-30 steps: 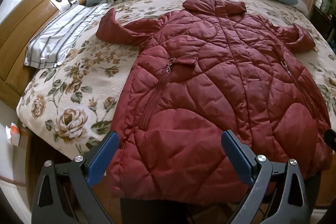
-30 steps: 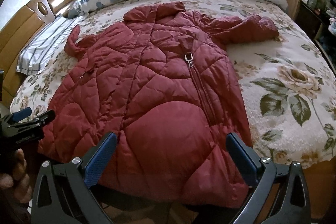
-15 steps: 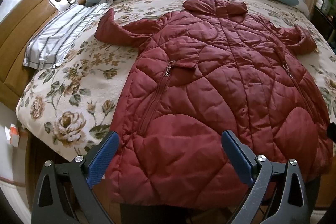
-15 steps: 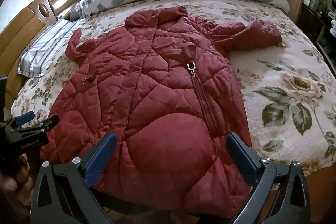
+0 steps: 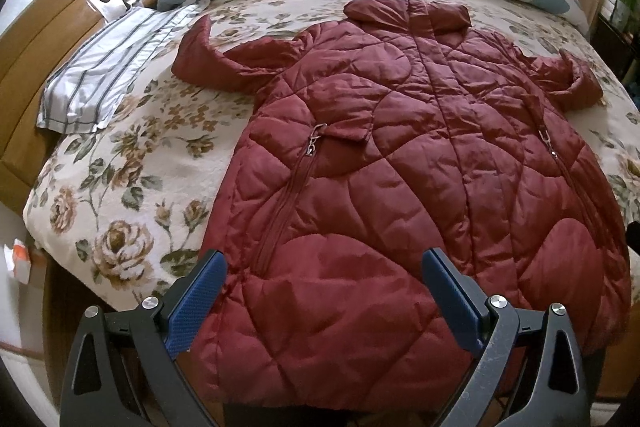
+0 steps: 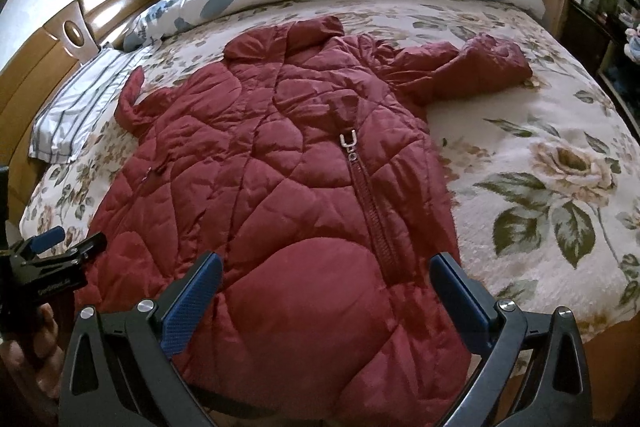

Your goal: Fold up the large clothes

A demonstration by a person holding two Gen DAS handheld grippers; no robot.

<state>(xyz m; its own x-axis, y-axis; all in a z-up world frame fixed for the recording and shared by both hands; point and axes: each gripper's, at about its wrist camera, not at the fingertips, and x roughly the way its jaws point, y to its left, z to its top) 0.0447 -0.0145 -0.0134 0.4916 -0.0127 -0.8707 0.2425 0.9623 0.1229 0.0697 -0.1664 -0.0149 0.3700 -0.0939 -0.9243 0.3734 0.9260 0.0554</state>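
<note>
The left hand-held gripper has matte black angular arms with triangular cut-outs, round silver screws at the joints, and two fingers faced with blue dimpled pads. The right hand-held gripper is built alike. Beside it, bare skin of the person's left hand shows beneath a black body bearing small white lettering, too small to read.
</note>
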